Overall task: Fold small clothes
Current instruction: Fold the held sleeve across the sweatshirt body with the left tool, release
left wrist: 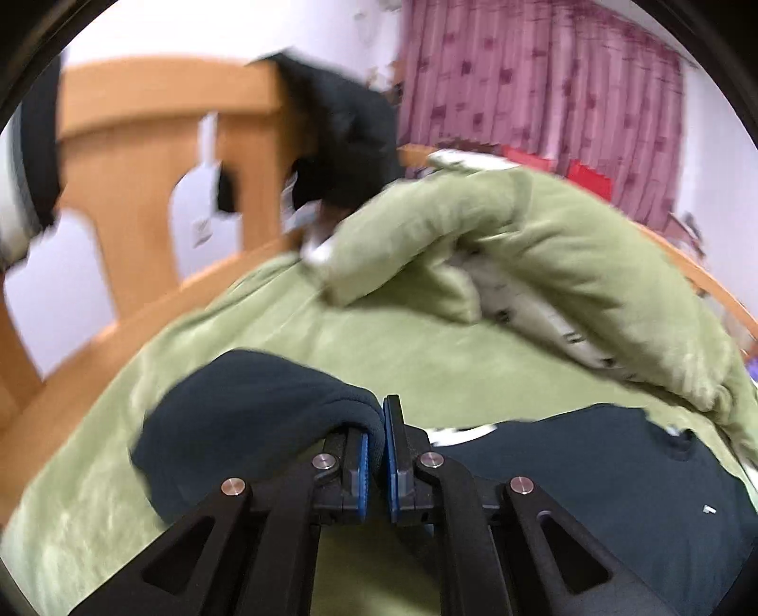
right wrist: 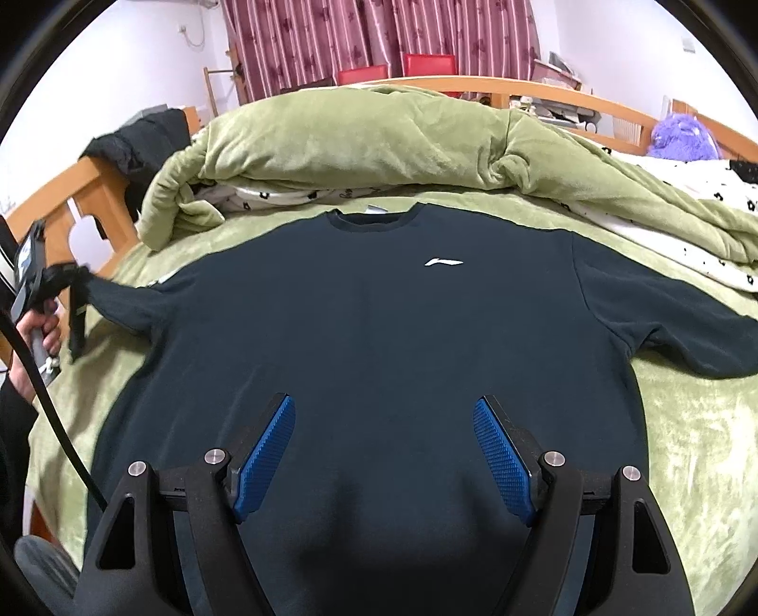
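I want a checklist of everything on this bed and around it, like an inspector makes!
Surface: green blanket covering the bed.
Job's things: dark shirt lying flat, chest side up, one sleeve lifted.
Clutter: bunched green quilt, black garment on the bed frame, purple plush toy.
Grippers: left gripper shut on the sleeve; right gripper open above the shirt.
Cables: black cable at the left edge.
Surroundings: wooden bed frame, pink curtain.

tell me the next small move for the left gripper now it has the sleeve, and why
Probably carry the sleeve inward across the chest of the dark shirt. The left gripper is shut on the cuff, the shirt lies flat on the green blanket, and the right gripper hangs open above the hem.
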### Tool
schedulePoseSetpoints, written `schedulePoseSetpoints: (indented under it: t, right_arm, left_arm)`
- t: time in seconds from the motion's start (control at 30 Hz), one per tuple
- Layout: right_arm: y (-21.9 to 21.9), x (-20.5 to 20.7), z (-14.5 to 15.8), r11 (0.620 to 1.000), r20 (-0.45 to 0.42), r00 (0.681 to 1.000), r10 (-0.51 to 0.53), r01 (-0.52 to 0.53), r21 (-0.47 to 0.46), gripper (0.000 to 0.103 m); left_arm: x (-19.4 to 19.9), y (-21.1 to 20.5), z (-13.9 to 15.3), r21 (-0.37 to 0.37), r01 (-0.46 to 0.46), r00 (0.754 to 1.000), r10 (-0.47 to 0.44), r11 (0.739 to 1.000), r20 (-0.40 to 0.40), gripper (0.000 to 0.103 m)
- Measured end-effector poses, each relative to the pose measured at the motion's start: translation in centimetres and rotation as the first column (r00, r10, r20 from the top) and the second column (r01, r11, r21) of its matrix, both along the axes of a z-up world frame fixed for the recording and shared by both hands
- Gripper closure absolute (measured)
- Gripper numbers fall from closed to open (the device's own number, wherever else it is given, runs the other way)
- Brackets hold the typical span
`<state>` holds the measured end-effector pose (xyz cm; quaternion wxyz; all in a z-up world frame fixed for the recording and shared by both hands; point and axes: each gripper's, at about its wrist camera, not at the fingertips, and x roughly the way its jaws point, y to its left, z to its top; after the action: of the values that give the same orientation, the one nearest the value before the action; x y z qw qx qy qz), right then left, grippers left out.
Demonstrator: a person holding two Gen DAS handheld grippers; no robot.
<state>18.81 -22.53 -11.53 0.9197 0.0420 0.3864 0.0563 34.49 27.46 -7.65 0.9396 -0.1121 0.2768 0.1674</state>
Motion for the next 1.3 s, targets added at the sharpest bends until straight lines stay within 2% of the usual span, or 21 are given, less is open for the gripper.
schedulePoseSetpoints:
  t: [0.1,0.2,0.33,0.43,0.57,0.73,0.8,0.83,0.87,0.9,0.97,1.1,1.17,1.23,1.3]
  right_arm:
    - [-0.6,-0.9,1.0,1.000,0.041,0.999,-0.012,0.011,0.007,0.026]
    - [-1.4,-1.6,1.8,0.999,0.073,0.997,-0.022,0.019,0.041,0.026]
    - [-1.9,-2.0,2.0,0.999,0.085,0.996,-0.027,0.023,0.046,0.026]
    - [-2.3,-2.2,2.0,0.998,0.084,0.996,-0.028,0.023,0.051,0.026]
    - [-2.9,-2.5,2.4,0.998,0.097,0.995,-0.024,0.017,0.064,0.026]
    - [-3.2,-2.9,2.8,0.999,0.122,0.992,-0.020,0.014,0.049,0.026]
    - [-3.2,-2.9,2.7,0.999,0.120,0.993,-0.018,0.013,0.039,0.026]
    - [-3.2,-2.9,2.7,0.999,0.120,0.993,-0.018,0.014,0.037,0.026]
    - [-3.2,-2.9,2.6,0.999,0.118,0.993,-0.017,0.012,0.036,0.026]
    - [-3.1,-2.9,2.5,0.999,0.117,0.993,-0.013,0.009,0.038,0.026]
    - [-3.1,-2.9,2.4,0.999,0.113,0.993,-0.011,0.007,0.038,0.026]
    - [-2.4,-3.4,2.3,0.999,0.115,0.993,0.025,-0.030,0.045,0.026]
    - [-1.8,-3.8,2.1,0.998,0.116,0.992,0.046,-0.049,0.028,0.026]
    - [-0.9,-4.1,1.9,0.998,0.115,0.991,0.067,-0.068,-0.002,0.031]
    - [0.0,-4.3,1.8,0.996,0.120,0.989,0.087,-0.084,-0.025,0.041]
  left_arm:
    - [0.9,-5.2,2.1,0.049,0.089,0.996,-0.090,0.995,0.024,0.097]
    - [1.5,-11.5,2.5,0.102,0.198,0.979,-0.201,0.975,0.022,0.097]
    - [2.0,-20.7,0.9,0.156,0.349,0.937,-0.349,0.924,-0.028,0.097]
    - [1.7,-26.2,-1.5,0.183,0.417,0.909,-0.411,0.890,-0.071,0.097]
    - [1.5,-29.8,-5.5,0.130,0.466,0.882,-0.448,0.875,-0.150,0.097]
    - [0.5,-31.4,-8.8,0.081,0.502,0.849,-0.473,0.861,-0.236,0.092]
    - [-0.2,-31.5,-9.1,0.062,0.505,0.837,-0.471,0.861,-0.279,0.075]
    - [-0.9,-31.2,-8.8,0.044,0.500,0.838,-0.470,0.865,-0.279,0.070]
    - [-1.5,-30.9,-8.5,0.034,0.492,0.843,-0.466,0.870,-0.267,0.060]
    - [-2.2,-30.4,-7.9,0.024,0.481,0.852,-0.461,0.876,-0.249,0.042]
    - [-4.2,-29.0,-6.5,0.019,0.454,0.874,-0.441,0.891,-0.205,0.025]
    - [-8.0,-26.3,-3.7,0.058,0.406,0.903,-0.391,0.912,-0.177,0.025]
    - [-10.2,-24.3,-2.6,0.068,0.359,0.924,-0.344,0.931,-0.169,0.025]
    - [-12.2,-22.1,-1.7,0.079,0.303,0.943,-0.287,0.950,-0.167,0.025]
    - [-13.4,-20.2,-1.2,0.074,0.261,0.956,-0.247,0.962,-0.160,0.025]
